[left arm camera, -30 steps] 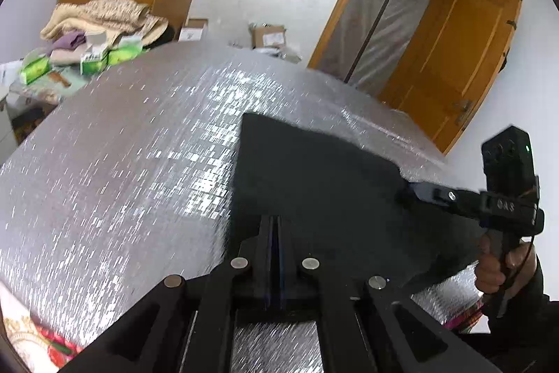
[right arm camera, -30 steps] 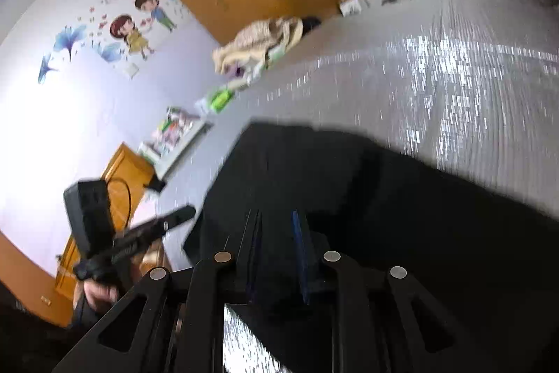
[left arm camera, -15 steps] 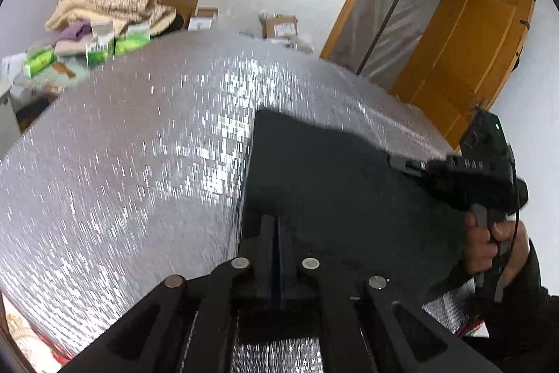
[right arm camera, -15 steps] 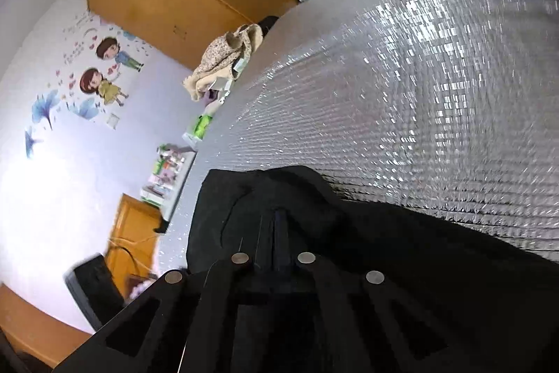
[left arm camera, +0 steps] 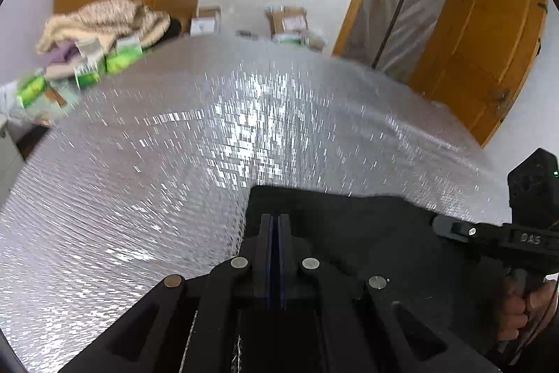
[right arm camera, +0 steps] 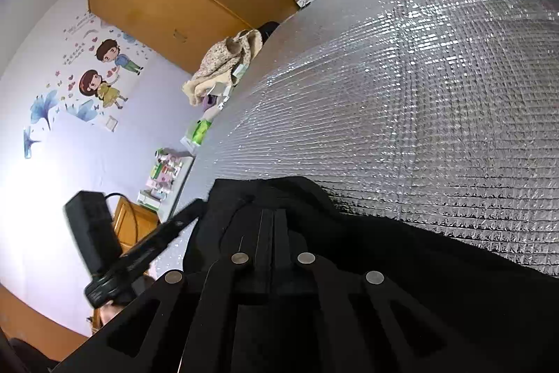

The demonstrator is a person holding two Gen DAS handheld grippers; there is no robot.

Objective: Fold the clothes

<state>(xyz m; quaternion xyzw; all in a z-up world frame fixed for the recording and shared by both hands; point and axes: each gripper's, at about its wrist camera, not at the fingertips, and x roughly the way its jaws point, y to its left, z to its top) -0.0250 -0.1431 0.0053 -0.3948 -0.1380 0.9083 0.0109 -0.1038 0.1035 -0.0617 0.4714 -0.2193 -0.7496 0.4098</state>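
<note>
Black garment (left arm camera: 349,233) lies at the near edge of the silver quilted mat (left arm camera: 174,180), from 6 to 3 o'clock in the left wrist view. Left gripper (left arm camera: 274,219) has its fingers together, pinching the cloth's left corner. Right gripper (right arm camera: 273,215) is likewise clamped on a fold at the opposite end. Judged purpose: two held ends keep the fabric taut for an even fold.

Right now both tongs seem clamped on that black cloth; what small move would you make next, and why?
Probably lift both corners and carry them forward over the silver mat. The left tongs and right tongs are both shut on the black cloth, which lies near the mat's front edge, so a fold away from the person looks like the natural next move.
</note>
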